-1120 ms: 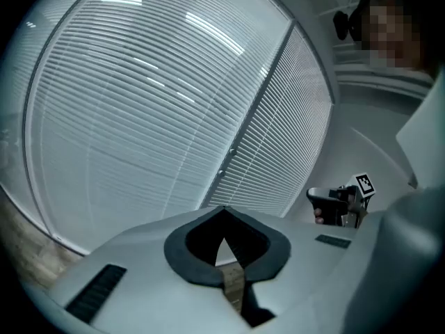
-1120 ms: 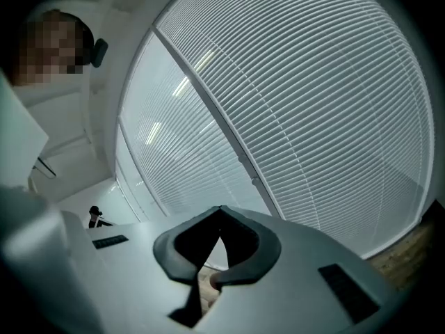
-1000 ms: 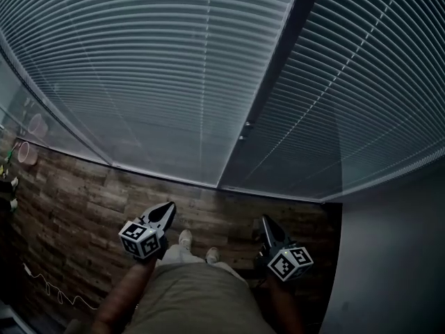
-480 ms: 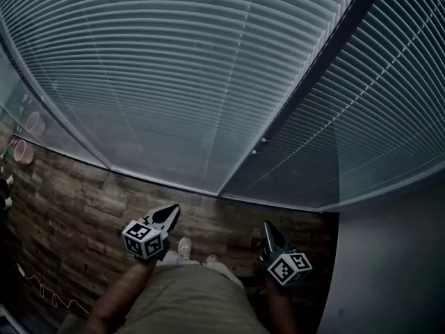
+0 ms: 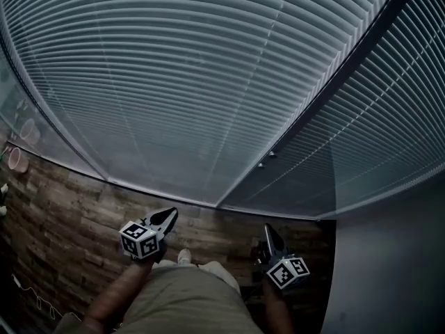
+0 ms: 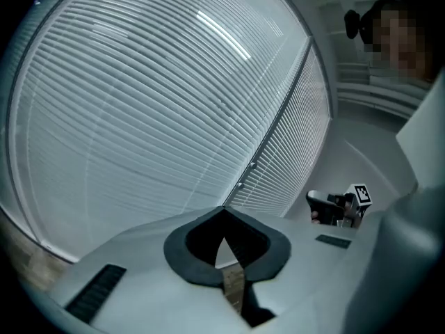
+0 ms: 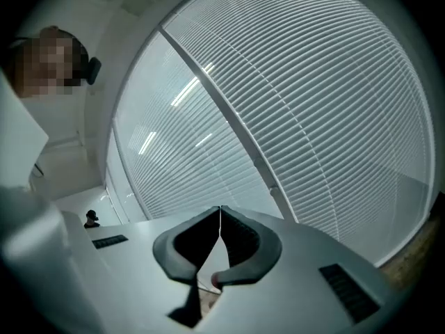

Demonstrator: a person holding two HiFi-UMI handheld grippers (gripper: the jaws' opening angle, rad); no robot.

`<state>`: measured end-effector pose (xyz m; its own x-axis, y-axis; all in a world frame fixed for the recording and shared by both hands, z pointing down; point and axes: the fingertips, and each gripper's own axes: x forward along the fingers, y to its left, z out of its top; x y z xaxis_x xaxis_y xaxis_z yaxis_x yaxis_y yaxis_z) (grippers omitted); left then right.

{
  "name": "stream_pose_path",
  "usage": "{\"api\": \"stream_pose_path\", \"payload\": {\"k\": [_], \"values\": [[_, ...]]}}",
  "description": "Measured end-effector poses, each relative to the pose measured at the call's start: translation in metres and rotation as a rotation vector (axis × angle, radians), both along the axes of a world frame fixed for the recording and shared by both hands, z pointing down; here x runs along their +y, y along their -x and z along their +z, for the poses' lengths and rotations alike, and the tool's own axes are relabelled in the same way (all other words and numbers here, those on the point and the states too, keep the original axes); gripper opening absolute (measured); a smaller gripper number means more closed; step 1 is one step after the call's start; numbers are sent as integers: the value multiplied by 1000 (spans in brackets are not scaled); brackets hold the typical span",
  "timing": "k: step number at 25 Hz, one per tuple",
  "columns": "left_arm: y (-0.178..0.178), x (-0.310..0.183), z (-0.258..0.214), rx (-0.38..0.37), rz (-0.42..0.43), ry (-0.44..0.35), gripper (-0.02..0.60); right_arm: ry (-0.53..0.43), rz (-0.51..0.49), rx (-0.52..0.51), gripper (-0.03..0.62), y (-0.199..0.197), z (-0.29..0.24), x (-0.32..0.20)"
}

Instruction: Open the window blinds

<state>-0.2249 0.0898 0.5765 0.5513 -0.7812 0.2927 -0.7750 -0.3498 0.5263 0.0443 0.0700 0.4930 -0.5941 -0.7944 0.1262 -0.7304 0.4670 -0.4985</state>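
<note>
Closed grey slatted blinds [image 5: 181, 82] cover the window and fill the upper head view. A second blind panel [image 5: 389, 117] hangs to the right of a dark mullion [image 5: 313, 110]. My left gripper [image 5: 170, 214] is low at the left, shut and empty, pointing at the blinds from well short of them. My right gripper [image 5: 266, 227] is low at the right, also shut and empty. The left gripper [image 6: 222, 211] shows its tips meeting in front of the slats [image 6: 139, 117]. The right gripper [image 7: 220, 209] faces the slats [image 7: 313, 103] and the mullion [image 7: 229, 131].
Dark wood plank floor [image 5: 62, 207] runs below the blinds. Pink round objects [image 5: 14, 160] sit at the far left and a thin white cable [image 5: 35, 294] lies on the floor. A grey wall [image 5: 389, 256] stands at the right. The person's shoes [image 5: 184, 256] show between the grippers.
The mullion has slid to the right in the head view and more of the left blind fills it. Both grippers sit a little lower in the picture, still shut.
</note>
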Motion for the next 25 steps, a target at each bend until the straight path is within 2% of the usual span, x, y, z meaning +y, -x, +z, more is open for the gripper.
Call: {"api": "stream_pose_path", "payload": {"k": [2, 3, 6, 12, 18, 21, 25], "values": [[10, -1, 9, -8, 0, 2, 11, -69, -30, 18, 14, 13, -3, 9], [13, -1, 15, -12, 1, -1, 11, -92, -43, 26, 53, 18, 0, 14], [16, -7, 23, -9, 2, -12, 11, -94, -61, 20, 91, 22, 11, 15], [6, -15, 8, 22, 15, 0, 11, -97, -20, 11, 91, 10, -6, 1], [18, -10, 2, 27, -29, 25, 11, -133, -27, 79, 90, 14, -11, -1], [12, -12, -8, 16, -24, 14, 11, -149, -29, 81, 89, 12, -10, -6], [-1, -22, -14, 39, -40, 13, 11, -169, -14, 128, 91, 5, -9, -20]]}}
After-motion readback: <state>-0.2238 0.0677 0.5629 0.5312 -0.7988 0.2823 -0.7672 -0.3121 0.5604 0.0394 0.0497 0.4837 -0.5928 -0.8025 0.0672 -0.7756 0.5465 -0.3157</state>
